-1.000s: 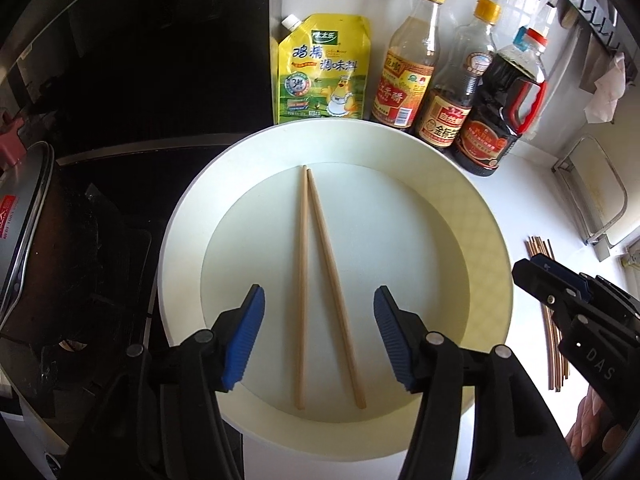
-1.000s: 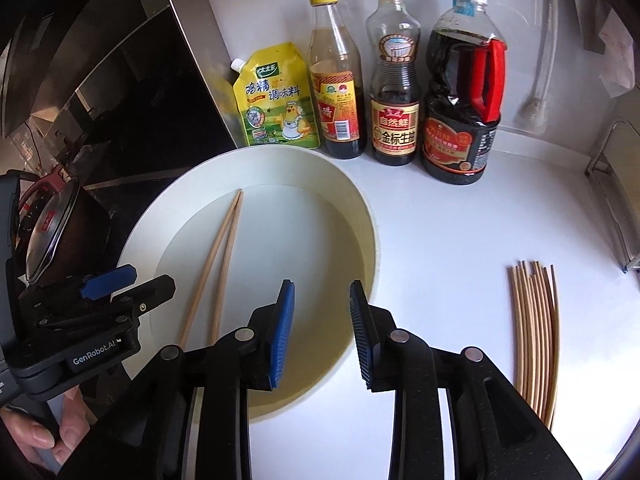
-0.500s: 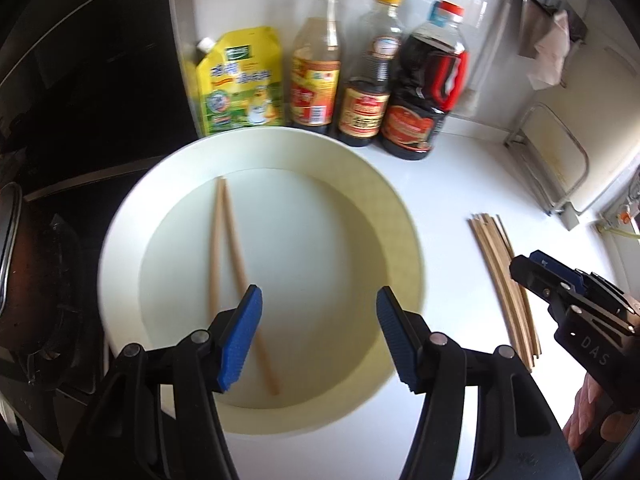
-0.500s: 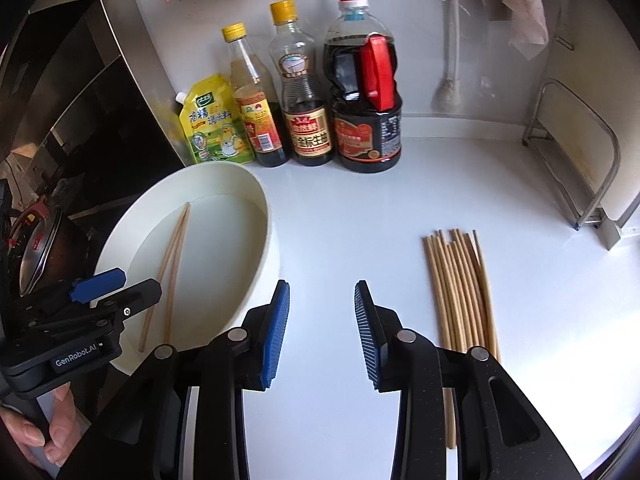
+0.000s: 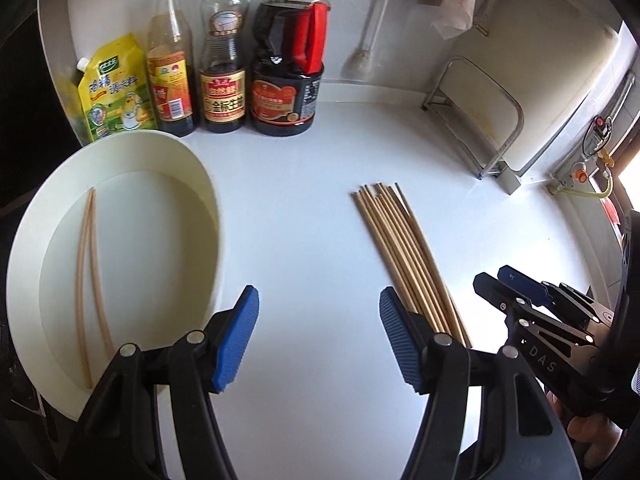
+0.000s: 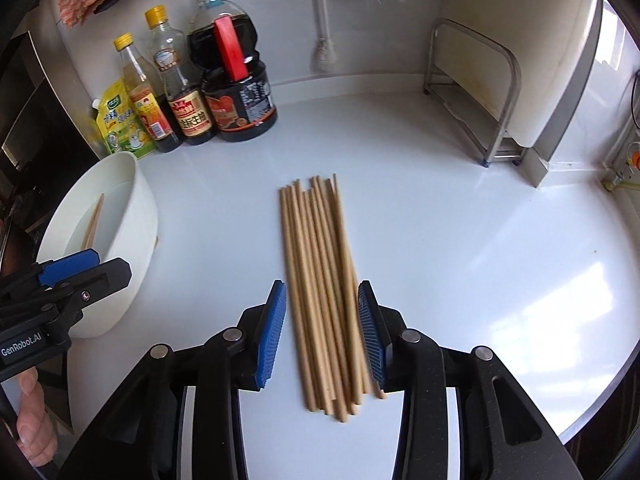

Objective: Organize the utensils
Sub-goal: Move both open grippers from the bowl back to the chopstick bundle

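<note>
A bundle of several wooden chopsticks (image 6: 320, 276) lies on the white counter; it also shows in the left wrist view (image 5: 404, 256). My right gripper (image 6: 322, 332) is open and empty, its jaws either side of the bundle, above it. A white bowl (image 5: 208, 208) at the left holds two chopsticks (image 5: 90, 276); the bowl also shows in the right wrist view (image 6: 140, 216). My left gripper (image 5: 318, 340) is open and empty over bare counter between bowl and bundle. The right gripper shows at the right edge of the left wrist view (image 5: 516, 292).
Three sauce bottles (image 5: 286, 60) and a yellow seasoning pouch (image 5: 114, 88) stand at the back wall. A metal rack (image 6: 476, 92) stands at the back right. A stove with a pot is left of the bowl. The counter's front edge curves at the lower right.
Both grippers have swung right, away from the bowl. The right gripper has opened wider and now straddles the chopstick bundle. The two chopsticks stay in the bowl.
</note>
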